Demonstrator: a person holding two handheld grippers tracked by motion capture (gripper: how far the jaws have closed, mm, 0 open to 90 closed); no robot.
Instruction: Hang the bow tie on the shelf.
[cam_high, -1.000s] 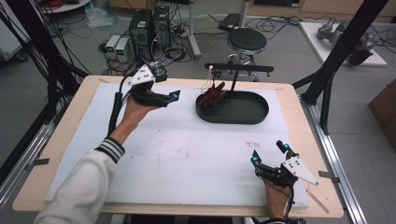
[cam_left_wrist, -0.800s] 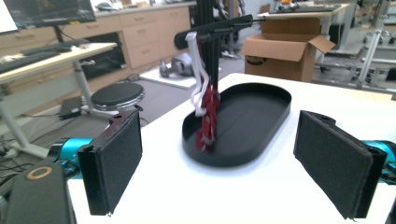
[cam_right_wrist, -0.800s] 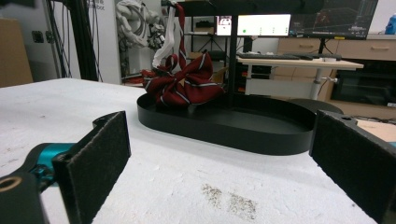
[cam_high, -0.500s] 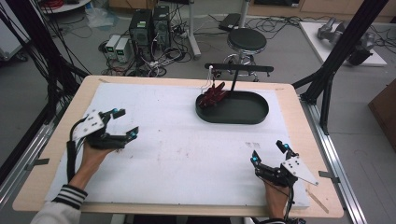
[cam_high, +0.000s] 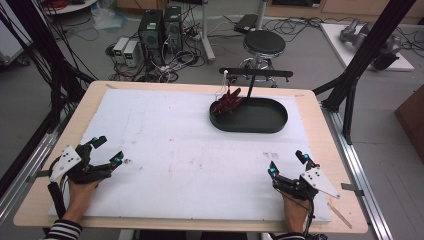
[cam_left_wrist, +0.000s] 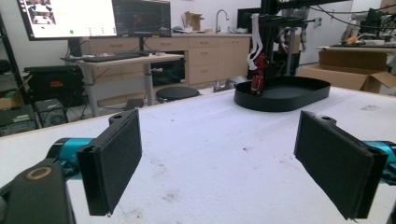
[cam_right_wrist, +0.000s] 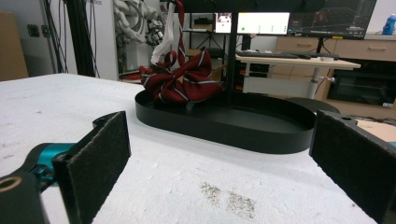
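Near the table's front corners, both grippers rest empty, jaws wide apart. From the right gripper (cam_high: 287, 166), the nearer one, the red striped tie (cam_high: 227, 102) lies at eleven o'clock, bunched at the black oval tray's (cam_high: 270, 125) left end; from the left gripper (cam_high: 106, 152), at two o'clock.

A dark red striped bow tie (cam_right_wrist: 180, 84) lies crumpled at the left end of the black oval tray (cam_high: 270, 122); the tray sits far right on the desk (cam_high: 170, 150).
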